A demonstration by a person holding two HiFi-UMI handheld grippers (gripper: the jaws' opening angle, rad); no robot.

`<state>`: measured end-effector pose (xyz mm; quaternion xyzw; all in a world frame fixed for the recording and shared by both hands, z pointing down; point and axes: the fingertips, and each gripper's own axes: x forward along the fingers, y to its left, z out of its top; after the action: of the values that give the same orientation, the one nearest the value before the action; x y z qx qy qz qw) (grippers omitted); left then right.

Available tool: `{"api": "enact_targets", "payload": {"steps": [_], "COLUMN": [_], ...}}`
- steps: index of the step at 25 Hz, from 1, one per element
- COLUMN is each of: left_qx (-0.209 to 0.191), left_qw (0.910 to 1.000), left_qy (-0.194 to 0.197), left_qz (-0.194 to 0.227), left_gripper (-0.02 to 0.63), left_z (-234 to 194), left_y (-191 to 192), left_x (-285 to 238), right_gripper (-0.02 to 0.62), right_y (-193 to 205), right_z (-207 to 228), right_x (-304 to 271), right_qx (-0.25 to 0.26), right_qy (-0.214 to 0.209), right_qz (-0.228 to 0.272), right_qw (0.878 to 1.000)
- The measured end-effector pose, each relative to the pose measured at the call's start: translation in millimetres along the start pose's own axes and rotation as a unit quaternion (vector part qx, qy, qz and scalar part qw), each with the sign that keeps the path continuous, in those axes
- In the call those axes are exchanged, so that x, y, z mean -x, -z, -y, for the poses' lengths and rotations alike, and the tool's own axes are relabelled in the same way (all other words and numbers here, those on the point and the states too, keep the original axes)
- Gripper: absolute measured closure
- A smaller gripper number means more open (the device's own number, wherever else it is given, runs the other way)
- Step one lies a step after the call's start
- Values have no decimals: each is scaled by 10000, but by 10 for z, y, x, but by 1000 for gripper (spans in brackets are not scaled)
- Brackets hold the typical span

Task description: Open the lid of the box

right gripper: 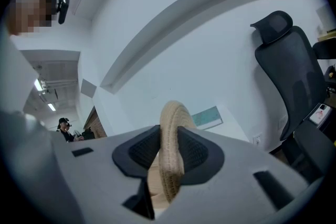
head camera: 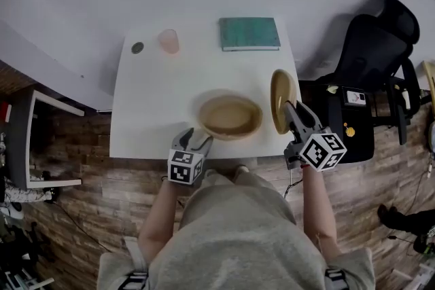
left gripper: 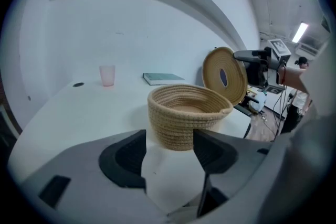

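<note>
My right gripper (head camera: pixel 291 111) clamped the lid (head camera: pixel 279 93) edge-on, centre right; my left gripper (head camera: pixel 196 140) stood open by the box (head camera: pixel 231 117). Best laid flat on the counter (head camera: pixel 156 105), gently.

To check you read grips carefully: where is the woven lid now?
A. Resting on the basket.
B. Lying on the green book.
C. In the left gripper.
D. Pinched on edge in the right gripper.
D: the right gripper clamps the lid by its rim, upright beside the open basket.
</note>
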<state>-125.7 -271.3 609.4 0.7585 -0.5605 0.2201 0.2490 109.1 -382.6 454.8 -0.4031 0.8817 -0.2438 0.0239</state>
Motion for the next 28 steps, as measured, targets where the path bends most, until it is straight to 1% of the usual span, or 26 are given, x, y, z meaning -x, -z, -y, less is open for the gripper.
{"api": "enact_targets", "payload": {"steps": [7, 8, 10, 15, 21, 28], "left_qx": [245, 296, 417, 610, 727, 785], "left_qw": [9989, 9983, 9963, 9916, 9857, 9818], "left_qy": [-355, -452, -654, -975, -1300, -1432], "left_qz": [181, 238, 378, 597, 786, 973], "left_gripper": [340, 363, 434, 500, 548, 568], "left_z": [-64, -83, -114, -133, -137, -93], "left_y": [-39, -52, -80, -123, -157, -212], "left_x": [116, 139, 182, 254, 313, 364], "right_gripper": [486, 486, 486, 486, 486, 486], "right_y": [-39, -30, -1, 41, 74, 92], "right_z": [82, 76, 70, 31, 0, -3], "right_x": [8, 0, -11, -28, -41, -33], "right_qx": [-50, -38, -31, -49, -25, -9], "right_qy": [-157, -198, -287, -458, -655, -750], "right_qz": [128, 111, 67, -29, -41, -50], "right_qw": [9998, 9997, 9996, 9989, 9978, 9972]}}
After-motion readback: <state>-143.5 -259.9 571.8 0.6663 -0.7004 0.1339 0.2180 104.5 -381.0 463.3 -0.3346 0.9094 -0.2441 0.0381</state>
